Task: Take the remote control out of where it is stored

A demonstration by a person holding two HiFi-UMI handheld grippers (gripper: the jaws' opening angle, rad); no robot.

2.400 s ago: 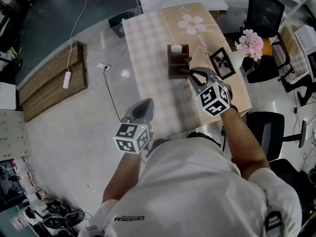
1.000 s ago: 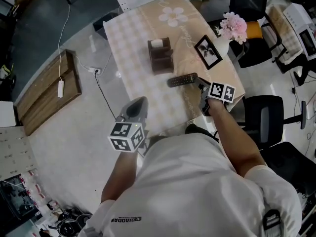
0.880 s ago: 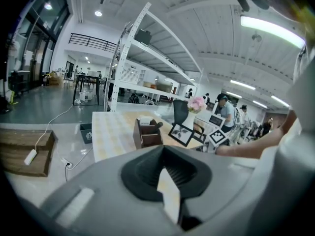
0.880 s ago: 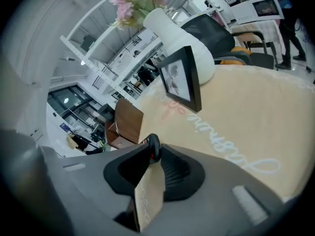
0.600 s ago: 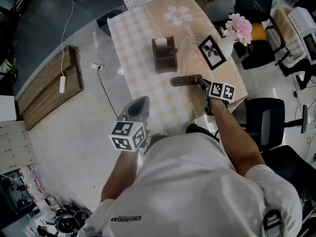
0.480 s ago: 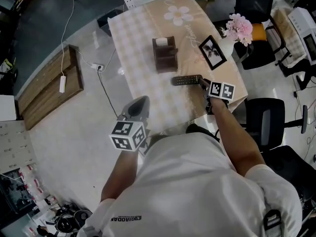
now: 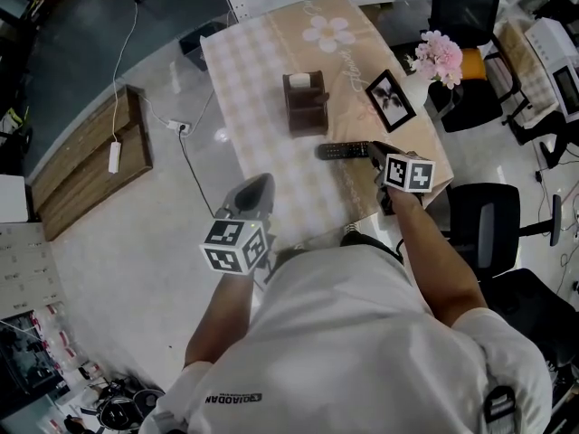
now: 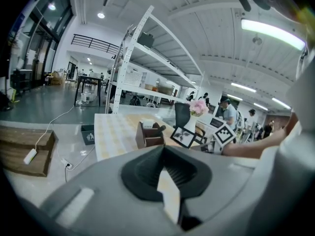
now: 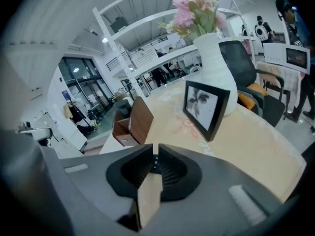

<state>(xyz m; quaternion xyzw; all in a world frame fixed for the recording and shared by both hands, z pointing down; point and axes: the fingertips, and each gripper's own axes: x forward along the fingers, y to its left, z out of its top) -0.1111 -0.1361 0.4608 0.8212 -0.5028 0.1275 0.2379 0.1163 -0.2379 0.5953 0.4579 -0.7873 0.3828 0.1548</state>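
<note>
R tool, jaws just closing to an empty slit, sits beside remote, flat on counter, long axis left-right, right end toward it; L tool pressed together.

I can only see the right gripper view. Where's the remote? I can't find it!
Observer: The remote lies flat on the table, beside the right gripper, whose jaws have just been closing on nothing.
Operator: Is it touching the brown box?
Observer: No, it lies apart from the box, on the side nearer you.
Operator: And my other gripper?
Observer: The left gripper hangs by the table's near left corner, jaws shut, empty.
</note>
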